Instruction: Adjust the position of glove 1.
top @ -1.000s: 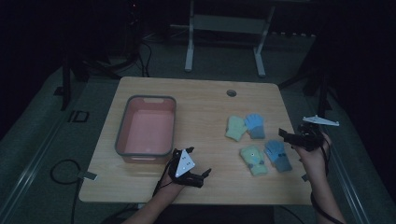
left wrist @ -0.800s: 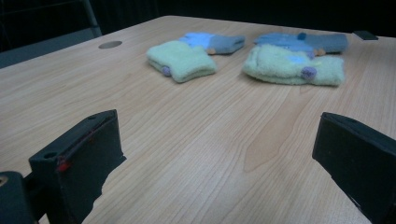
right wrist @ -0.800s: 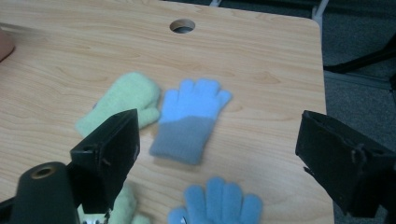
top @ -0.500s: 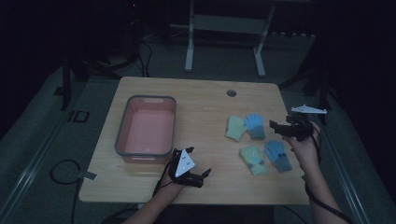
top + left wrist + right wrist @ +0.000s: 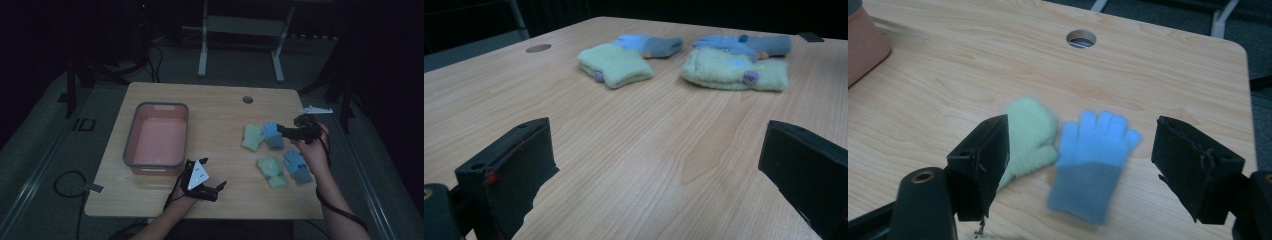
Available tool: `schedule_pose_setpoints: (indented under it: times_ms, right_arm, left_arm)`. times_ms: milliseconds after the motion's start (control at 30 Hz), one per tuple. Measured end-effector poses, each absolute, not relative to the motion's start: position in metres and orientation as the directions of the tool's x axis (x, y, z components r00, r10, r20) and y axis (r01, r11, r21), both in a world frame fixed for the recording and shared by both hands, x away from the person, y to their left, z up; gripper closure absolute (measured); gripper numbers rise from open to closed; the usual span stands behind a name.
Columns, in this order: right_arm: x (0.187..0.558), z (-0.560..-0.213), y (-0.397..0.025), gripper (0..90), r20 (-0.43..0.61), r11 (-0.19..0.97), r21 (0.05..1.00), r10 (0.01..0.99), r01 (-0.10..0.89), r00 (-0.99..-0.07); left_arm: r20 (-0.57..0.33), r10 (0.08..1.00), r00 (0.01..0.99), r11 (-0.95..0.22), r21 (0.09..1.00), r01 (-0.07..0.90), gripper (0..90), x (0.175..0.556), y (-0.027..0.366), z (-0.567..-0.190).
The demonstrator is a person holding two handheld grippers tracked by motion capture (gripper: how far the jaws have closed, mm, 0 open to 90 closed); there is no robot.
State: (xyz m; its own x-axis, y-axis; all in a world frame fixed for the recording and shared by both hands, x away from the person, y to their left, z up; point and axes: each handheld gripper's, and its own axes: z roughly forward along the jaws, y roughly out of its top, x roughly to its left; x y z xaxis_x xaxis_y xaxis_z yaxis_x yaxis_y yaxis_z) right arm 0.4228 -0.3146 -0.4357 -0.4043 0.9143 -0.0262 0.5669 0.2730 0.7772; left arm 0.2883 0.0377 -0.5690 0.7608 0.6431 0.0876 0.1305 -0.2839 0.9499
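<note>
My right gripper [image 5: 286, 131] hangs above the far blue glove [image 5: 1095, 155], which lies flat in the middle of the right gripper view, fingers toward the top of the frame, its grey cuff nearest me. The jaws stand wide apart on either side of it, with nothing between them but the glove below. A pale green mitten [image 5: 1030, 135] lies just to the left of that glove, its edge touching or nearly touching it, and partly behind my left-hand jaw in that view.

In the high view these two sit right of centre on the wooden table [image 5: 215, 115], and a second green mitten [image 5: 270, 171] and second blue glove [image 5: 298, 167] lie below them, nearer the bottom of the frame. The pink bin [image 5: 157, 134] with its grey rim stands at centre left, with nothing in it that I can see.

My left gripper [image 5: 220, 187] rests low near the bottom edge of the table, jaws spread, gripping nothing; its own view looks across bare wood toward the four pieces at the top of the frame.

I judge this to be the approach for the first pick: nothing is grasped yet. The next move calls for lowering straight down and pinching the blue glove alone, clear of the mitten beside it.
</note>
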Motion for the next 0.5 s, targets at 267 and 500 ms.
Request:
schedule_pose_setpoints:
  times_ms: [267, 500]
  right_arm:
    - [0.433, -0.441, -0.294, 32.4, -0.035, 0.303, 0.77, 0.899, 0.561, -0.437]
    - [0.444, -0.453, -0.272, 37.6, -0.021, 0.337, 0.738, 0.877, 0.584, -0.48]
  left_arm:
    - [0.098, 0.641, 0.761, -0.286, 0.951, 0.118, 1.8, 0.286, 0.037, -0.569]
    - [0.099, 0.637, 0.765, -0.289, 0.95, 0.118, 1.7, 0.287, 0.037, -0.569]
